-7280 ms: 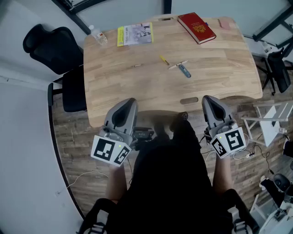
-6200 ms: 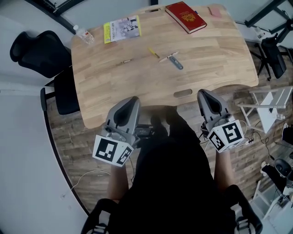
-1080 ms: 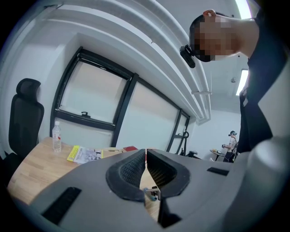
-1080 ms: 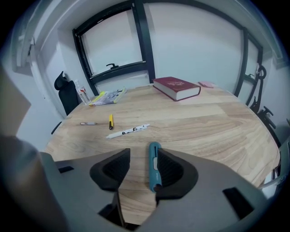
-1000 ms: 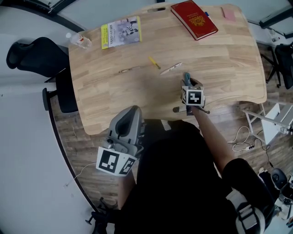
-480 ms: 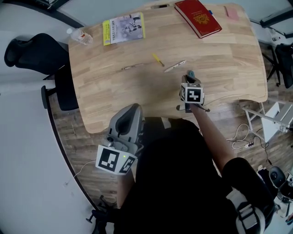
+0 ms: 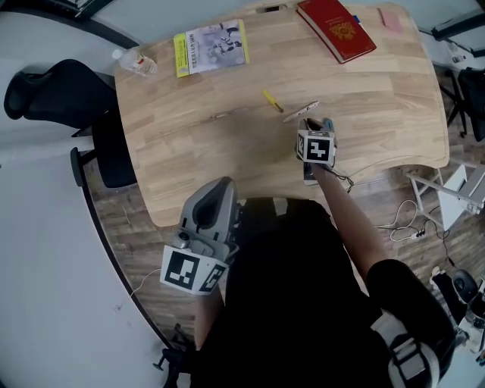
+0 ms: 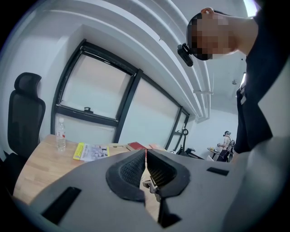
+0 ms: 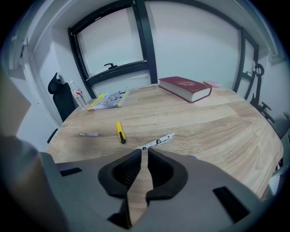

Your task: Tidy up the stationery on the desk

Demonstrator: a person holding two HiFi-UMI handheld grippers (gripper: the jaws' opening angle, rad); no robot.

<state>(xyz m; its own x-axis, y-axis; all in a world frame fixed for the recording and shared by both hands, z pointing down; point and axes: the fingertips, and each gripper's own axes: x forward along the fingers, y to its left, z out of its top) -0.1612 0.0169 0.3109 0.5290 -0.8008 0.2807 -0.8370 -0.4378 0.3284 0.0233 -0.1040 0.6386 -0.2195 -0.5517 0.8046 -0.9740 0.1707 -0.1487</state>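
On the wooden desk (image 7: pixel 182 151) lie a yellow cutter (image 7: pixel 271 100) (image 9: pixel 119 132), a white pen (image 7: pixel 301 111) (image 9: pixel 157 142) and a small grey pen (image 7: pixel 223 115) (image 9: pixel 89 134). A blue item (image 7: pixel 327 123) peeks out beside my right gripper (image 7: pixel 311 123) (image 9: pixel 144 152). That gripper hovers low over the desk just short of the white pen, with its jaws shut on nothing. My left gripper (image 7: pixel 216 186) (image 8: pixel 145 152) hangs at the desk's near edge by the person's body, also shut and empty.
A red book (image 7: pixel 337 29) (image 9: pixel 185 88) and a pink pad (image 7: pixel 392 19) lie at the far right. A yellow booklet (image 7: pixel 210 47) (image 9: pixel 108 100) and a water bottle (image 7: pixel 136 62) are at the far left. A black chair (image 7: pixel 53 91) stands left of the desk.
My right gripper has left the desk's near edge and reached out over the desk to the blue item and white pen, edging forward in the last second. The left gripper has stayed put.
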